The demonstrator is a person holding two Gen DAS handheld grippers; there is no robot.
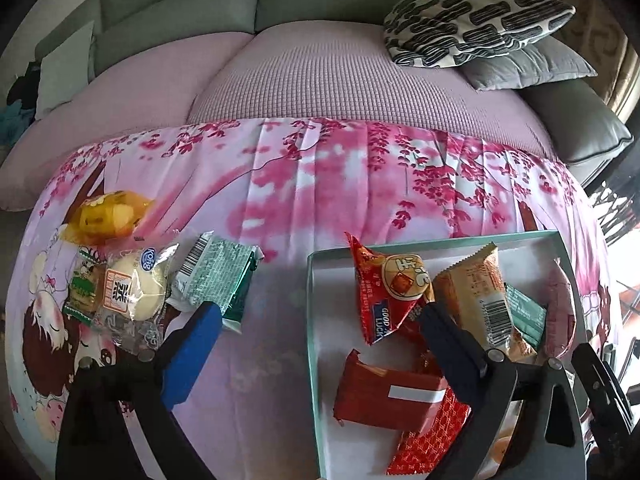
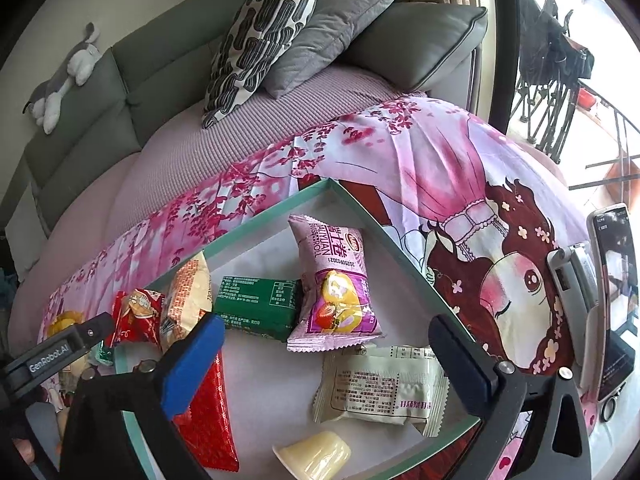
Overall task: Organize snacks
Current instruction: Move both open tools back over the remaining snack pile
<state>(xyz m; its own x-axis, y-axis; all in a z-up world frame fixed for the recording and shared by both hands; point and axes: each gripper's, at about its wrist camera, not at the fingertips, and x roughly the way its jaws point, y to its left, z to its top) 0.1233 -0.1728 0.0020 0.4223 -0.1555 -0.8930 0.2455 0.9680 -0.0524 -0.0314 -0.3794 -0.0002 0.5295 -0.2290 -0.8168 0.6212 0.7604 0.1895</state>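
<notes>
A shallow teal-rimmed tray (image 1: 310, 320) lies on the pink floral cloth and holds several snack packs: a red pack (image 1: 384, 296), an orange pack (image 1: 476, 300), a dark red pack (image 1: 384, 396). My left gripper (image 1: 320, 312) is open and empty, straddling the tray's left rim. Loose snacks lie left of it: a green-white pack (image 1: 216, 276), a bun pack (image 1: 132, 292), a yellow pack (image 1: 104, 216). My right gripper (image 2: 324, 328) is open and empty above the tray (image 2: 260, 220), over a purple roll pack (image 2: 336, 280), a green pack (image 2: 256, 308), a white pack (image 2: 380, 388) and a jelly cup (image 2: 316, 456).
The cloth covers a low surface in front of a grey sofa (image 1: 180, 8) with a patterned cushion (image 1: 472, 20) and a grey cushion (image 2: 332, 28). A phone on a mount (image 2: 612, 300) stands at the right. A plush toy (image 2: 64, 76) lies on the sofa back.
</notes>
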